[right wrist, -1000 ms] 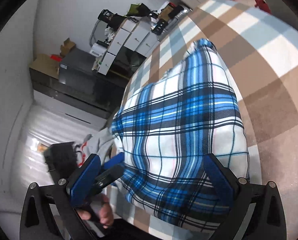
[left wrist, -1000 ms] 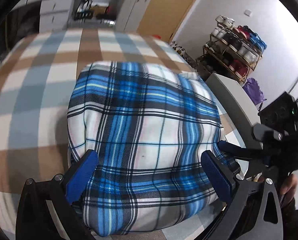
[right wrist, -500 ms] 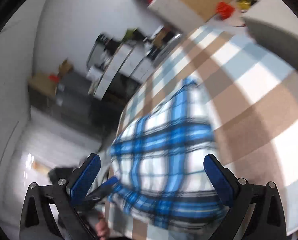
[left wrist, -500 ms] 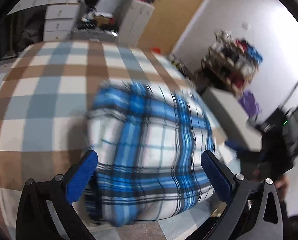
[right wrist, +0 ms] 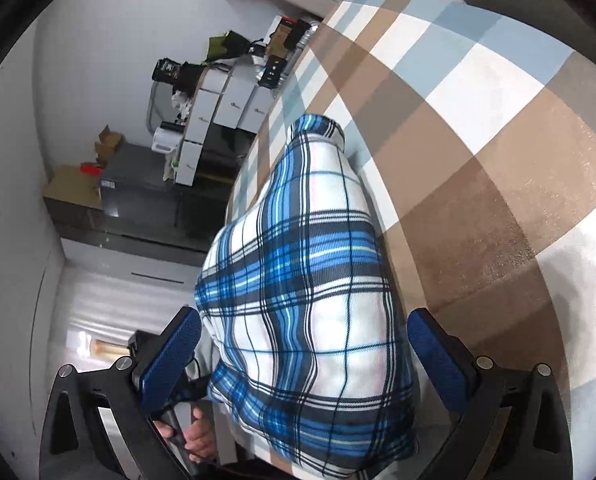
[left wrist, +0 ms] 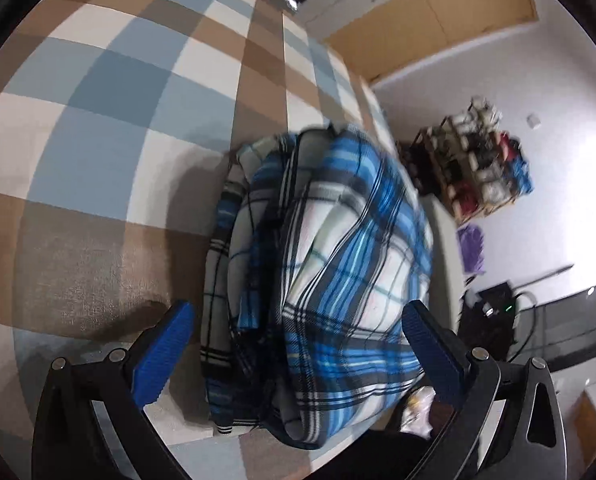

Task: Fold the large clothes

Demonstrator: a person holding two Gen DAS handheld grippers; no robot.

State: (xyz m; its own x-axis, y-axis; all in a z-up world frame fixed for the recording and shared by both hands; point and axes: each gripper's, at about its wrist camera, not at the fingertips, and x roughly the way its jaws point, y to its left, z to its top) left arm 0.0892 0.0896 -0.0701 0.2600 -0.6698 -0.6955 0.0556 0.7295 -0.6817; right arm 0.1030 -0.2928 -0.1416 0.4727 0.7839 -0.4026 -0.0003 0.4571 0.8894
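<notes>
A blue, white and black plaid garment (left wrist: 330, 272) lies folded into a thick bundle near the front edge of the checked surface (left wrist: 98, 128). It also shows in the right wrist view (right wrist: 306, 288). My left gripper (left wrist: 298, 344) is open and empty, its blue pads either side of the bundle's near end, with stacked fold edges showing on the left. My right gripper (right wrist: 302, 352) is open and empty above the same bundle. The other gripper's handle and the hand on it (right wrist: 190, 436) show low in the right wrist view.
The brown, blue and cream checked surface (right wrist: 478, 152) spreads beyond the bundle. A shoe rack (left wrist: 478, 160) stands by the white wall at right. White drawer units (right wrist: 218, 120) and a dark cabinet (right wrist: 138, 188) stand at the far side.
Both grippers have pulled back and turned. The left wrist view now looks along the bundle's side, showing its stacked layers. The garment lies in the same place.
</notes>
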